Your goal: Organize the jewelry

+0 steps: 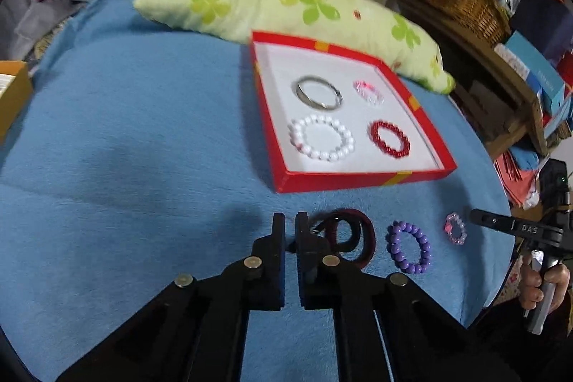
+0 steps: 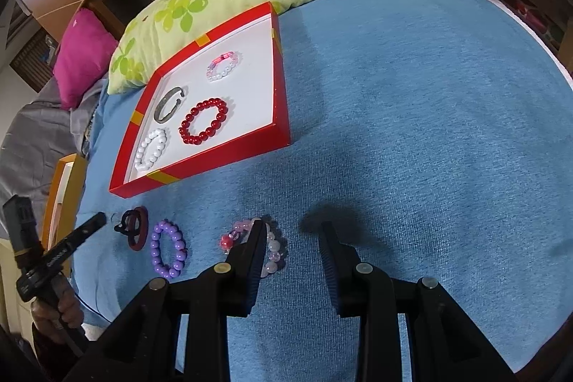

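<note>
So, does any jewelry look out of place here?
Yes: three pieces lie on the blue cloth outside the red box: dark hair ties, purple bead bracelet, pink bead bracelet. Four pieces lie inside.

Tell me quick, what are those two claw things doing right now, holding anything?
Left gripper: nearly shut, holding nothing, beside the dark hair ties.
Right gripper: open, empty, just above the pink bead bracelet.
</note>
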`<state>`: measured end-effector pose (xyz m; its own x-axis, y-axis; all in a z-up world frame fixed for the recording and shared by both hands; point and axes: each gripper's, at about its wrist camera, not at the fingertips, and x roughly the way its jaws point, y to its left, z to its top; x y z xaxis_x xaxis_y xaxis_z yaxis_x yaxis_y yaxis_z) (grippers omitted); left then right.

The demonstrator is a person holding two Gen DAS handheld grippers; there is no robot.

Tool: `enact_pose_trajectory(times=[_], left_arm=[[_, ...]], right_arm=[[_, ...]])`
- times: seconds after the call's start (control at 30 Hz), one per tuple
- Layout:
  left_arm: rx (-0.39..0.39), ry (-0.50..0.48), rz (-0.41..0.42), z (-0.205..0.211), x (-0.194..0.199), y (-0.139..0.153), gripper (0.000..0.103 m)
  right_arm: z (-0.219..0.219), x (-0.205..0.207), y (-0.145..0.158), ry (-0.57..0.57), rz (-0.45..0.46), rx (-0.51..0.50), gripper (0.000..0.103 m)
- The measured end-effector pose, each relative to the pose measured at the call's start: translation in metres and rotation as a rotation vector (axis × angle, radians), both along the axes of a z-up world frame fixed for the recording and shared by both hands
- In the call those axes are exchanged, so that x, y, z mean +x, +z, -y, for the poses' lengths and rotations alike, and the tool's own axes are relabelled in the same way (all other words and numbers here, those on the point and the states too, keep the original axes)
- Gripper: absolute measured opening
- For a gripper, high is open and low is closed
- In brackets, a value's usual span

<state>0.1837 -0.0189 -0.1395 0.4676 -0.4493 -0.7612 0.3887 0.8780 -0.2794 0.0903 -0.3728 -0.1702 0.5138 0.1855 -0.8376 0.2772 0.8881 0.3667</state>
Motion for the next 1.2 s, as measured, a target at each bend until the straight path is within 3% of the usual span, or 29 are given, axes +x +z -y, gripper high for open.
enact_pose_trajectory(times=[0.1,0.13,0.2,0.23,0.27,0.33,0.4,0.43,0.67,0.87,1.0,1.03,1.07,1.1,1.13,1.2], left_arm=[[-0.001,0.0,0.003,-0.002,0.002,0.001,0.006],[-0.011,0.004,-0.019,0.0,0.004,-0.002,0.012],[-0.018,-0.006,-0.052,0.006,0.008,-0.008,0.041],[-0.015,0.003,-0.056,0.007,0.009,-0.01,0.062],[-0.017,0.013,-0.056,0.011,0.011,-0.012,0.066],[-0.04,0.007,-0.08,0.016,0.015,-0.018,0.066],[-0.045,0.015,-0.1,0.02,0.019,-0.025,0.042],[-0.036,0.005,-0.127,0.024,0.021,-0.032,0.013],[-0.057,-0.019,-0.067,0.018,0.006,-0.015,0.003],[-0.113,0.002,0.021,-0.01,-0.008,0.014,0.003],[-0.071,0.026,-0.01,-0.006,0.002,0.004,0.005],[-0.069,0.021,-0.029,-0.003,0.003,0.0,0.012],[-0.064,0.015,-0.036,0.0,0.002,-0.003,0.029],[-0.041,0.01,-0.028,0.006,0.001,-0.005,0.039],[-0.011,0.009,-0.008,0.011,-0.001,-0.005,0.056],[0.027,-0.015,0.019,0.019,-0.007,-0.006,0.061]], right_arm=[[-0.002,0.0,0.0,0.006,-0.003,-0.002,0.033],[-0.003,0.001,-0.001,0.009,-0.009,-0.001,0.033],[-0.005,0.003,-0.003,0.014,-0.023,0.0,0.033],[-0.007,0.004,-0.004,0.016,-0.027,-0.002,0.033],[-0.008,0.004,-0.005,0.017,-0.029,-0.004,0.033],[-0.01,0.005,-0.004,0.022,-0.027,-0.016,0.033],[-0.013,0.005,-0.004,0.025,-0.023,-0.026,0.033],[-0.013,0.005,-0.005,0.026,-0.022,-0.028,0.033],[-0.009,0.004,-0.004,0.026,-0.017,-0.023,0.033],[-0.013,0.006,-0.006,0.05,-0.027,-0.028,0.033],[-0.023,0.008,-0.009,0.078,-0.041,-0.082,0.032],[-0.028,0.009,-0.009,0.093,-0.039,-0.115,0.031],[-0.033,0.009,-0.008,0.106,-0.032,-0.147,0.022],[-0.038,0.009,-0.008,0.125,-0.028,-0.175,0.013],[-0.043,0.009,-0.008,0.14,-0.025,-0.2,0.011],[-0.051,0.008,-0.008,0.152,-0.011,-0.263,0.008]])
